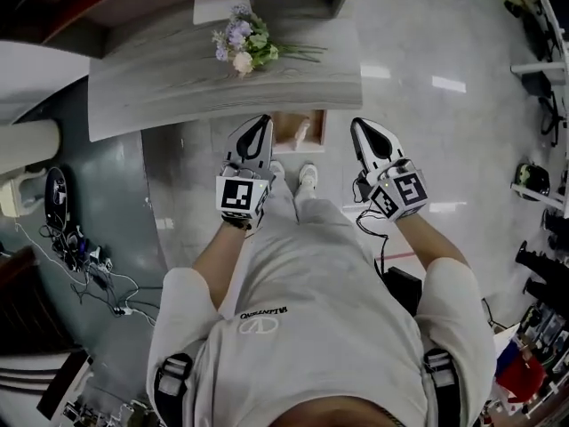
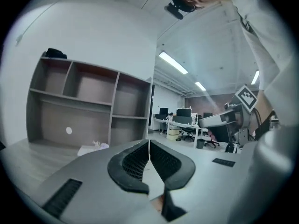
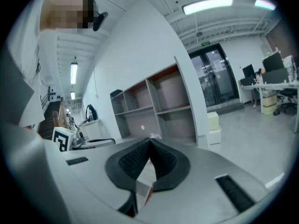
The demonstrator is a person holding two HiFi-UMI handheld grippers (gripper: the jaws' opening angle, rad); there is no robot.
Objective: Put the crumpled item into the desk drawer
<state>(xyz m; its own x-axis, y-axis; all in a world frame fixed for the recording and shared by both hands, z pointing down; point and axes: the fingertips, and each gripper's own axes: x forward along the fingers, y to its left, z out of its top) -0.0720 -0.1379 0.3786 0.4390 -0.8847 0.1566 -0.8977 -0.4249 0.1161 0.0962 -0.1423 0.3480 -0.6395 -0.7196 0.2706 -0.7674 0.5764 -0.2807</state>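
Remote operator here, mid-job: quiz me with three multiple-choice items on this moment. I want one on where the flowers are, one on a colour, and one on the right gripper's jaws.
1. Where is the bouquet?
A. On a chair
B. On the desk top
C. On a windowsill

2. What colour is the person's shirt?
A. White
B. Red
C. Black

3. How do the jaws of the right gripper stand?
A. Wide apart
B. Together, with nothing between them
C. Clamped on an object

Answers:
1. B: the head view shows the bouquet lying on the grey wood-grain top.
2. A: the shirt is plainly white in the head view.
3. B: in the right gripper view the two black pads meet at their tips, and nothing is caught between them.
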